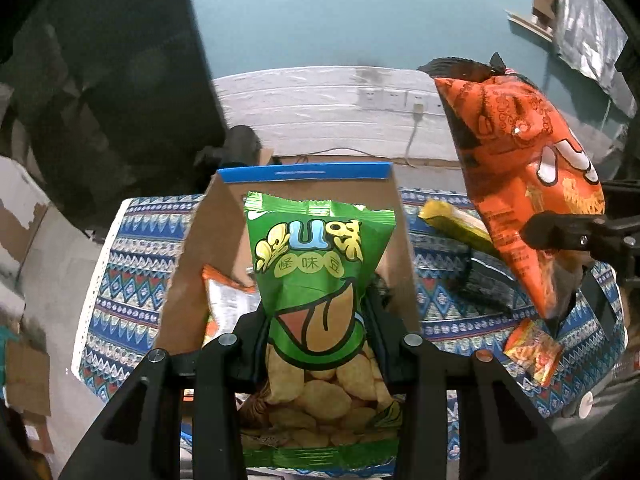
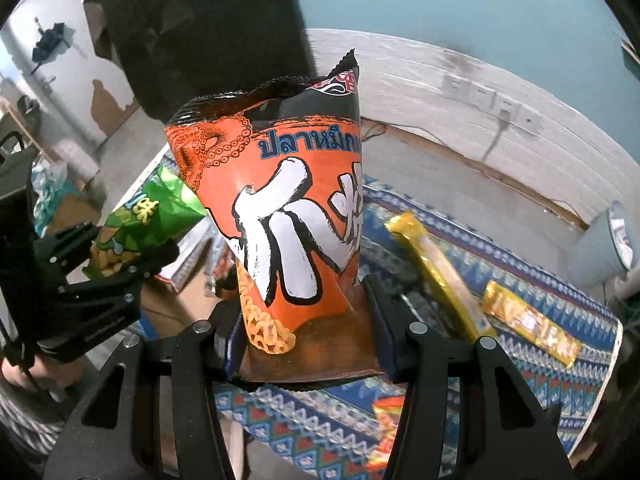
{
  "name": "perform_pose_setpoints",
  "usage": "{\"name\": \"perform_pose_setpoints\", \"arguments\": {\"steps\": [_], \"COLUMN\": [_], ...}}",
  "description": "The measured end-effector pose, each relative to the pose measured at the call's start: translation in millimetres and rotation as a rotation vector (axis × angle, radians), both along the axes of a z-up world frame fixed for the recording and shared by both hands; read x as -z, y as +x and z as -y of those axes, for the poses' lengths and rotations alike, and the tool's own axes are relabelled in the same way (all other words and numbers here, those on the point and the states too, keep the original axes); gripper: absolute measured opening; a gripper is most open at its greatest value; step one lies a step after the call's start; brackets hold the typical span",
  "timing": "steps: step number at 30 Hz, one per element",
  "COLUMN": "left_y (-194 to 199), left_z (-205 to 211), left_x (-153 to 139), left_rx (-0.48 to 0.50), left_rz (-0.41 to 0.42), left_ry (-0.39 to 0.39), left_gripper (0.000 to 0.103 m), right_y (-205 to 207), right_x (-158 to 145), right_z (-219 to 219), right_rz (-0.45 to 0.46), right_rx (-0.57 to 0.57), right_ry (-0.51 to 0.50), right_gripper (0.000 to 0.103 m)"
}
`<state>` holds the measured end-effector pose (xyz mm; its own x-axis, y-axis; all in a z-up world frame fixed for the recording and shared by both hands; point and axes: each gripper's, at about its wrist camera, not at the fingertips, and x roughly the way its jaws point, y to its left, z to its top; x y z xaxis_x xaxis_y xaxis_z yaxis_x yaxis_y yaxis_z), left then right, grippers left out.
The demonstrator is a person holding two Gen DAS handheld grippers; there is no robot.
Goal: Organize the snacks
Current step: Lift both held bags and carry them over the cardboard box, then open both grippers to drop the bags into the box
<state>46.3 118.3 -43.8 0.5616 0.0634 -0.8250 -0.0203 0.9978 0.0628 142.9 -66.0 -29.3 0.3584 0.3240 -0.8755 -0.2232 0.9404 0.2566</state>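
My left gripper [image 1: 316, 336] is shut on a green bean-snack bag [image 1: 316, 264] and holds it upright over an open cardboard box [image 1: 200, 248] with a blue rim. An orange-and-white packet [image 1: 228, 300] lies inside the box. My right gripper [image 2: 304, 316] is shut on an orange squid-snack bag [image 2: 288, 208], held upright above the table. That bag also shows at the right of the left wrist view [image 1: 528, 184]. The left gripper with the green bag [image 2: 148, 220] shows at the left of the right wrist view.
A blue patterned tablecloth [image 2: 520, 280] covers the table. On it lie a yellow snack bar [image 2: 436, 268], a second yellow bar [image 2: 532, 328], a small orange packet [image 1: 532, 348] and a dark packet [image 1: 484, 280]. A pale bin [image 2: 600, 244] stands at the right. A white wall with sockets runs behind.
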Motion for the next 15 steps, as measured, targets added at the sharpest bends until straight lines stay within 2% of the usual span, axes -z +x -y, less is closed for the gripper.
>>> {"name": "perform_pose_setpoints", "arguments": {"steps": [15], "left_y": [3.4], "left_z": [-64.0], "left_x": [19.8], "left_rx": [-0.122], "left_rz": [-0.032], "left_ry": [-0.018], "left_gripper": [0.041], "right_y": [40.0], "right_x": [26.5], "right_z": [-73.7], "right_rz": [-0.065], "right_rx": [-0.094], "right_ry": [-0.009], "right_gripper": [0.052]}}
